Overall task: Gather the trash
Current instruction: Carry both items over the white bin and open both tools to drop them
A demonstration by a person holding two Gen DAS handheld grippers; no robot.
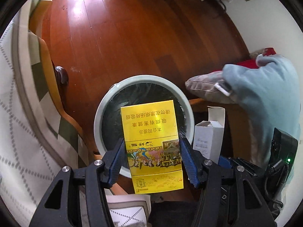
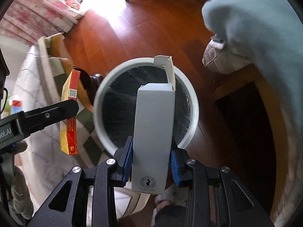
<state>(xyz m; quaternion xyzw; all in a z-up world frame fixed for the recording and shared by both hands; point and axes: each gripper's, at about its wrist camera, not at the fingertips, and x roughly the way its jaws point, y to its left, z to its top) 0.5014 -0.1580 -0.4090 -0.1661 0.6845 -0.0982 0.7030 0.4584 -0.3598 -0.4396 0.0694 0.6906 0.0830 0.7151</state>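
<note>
Left gripper (image 1: 151, 162): its blue fingers (image 1: 117, 158) are pinching the yellow cigarette pack (image 1: 151, 141) by its two long sides, near the lower end.
Yellow pack axis: it is running lengthwise away from the fingers, its far end hanging over the black-lined opening of the bin (image 1: 106, 106).
Right gripper (image 2: 151, 162): its fingers (image 2: 127, 158) are clamping the grey carton (image 2: 153, 132) across its narrow width, low on the body.
Grey carton axis: it is pointing forward over the bin (image 2: 193, 102), open flap at the far end, above the liner.
Bin: it is standing on the wooden floor (image 1: 132, 43), directly ahead of and below both loads.
Nearer side: judging by both views, the carton is sitting more squarely over the mouth; the pack is lying toward the left rim.
Coming move: probably letting go, as both pieces are hanging over the opening.
</note>
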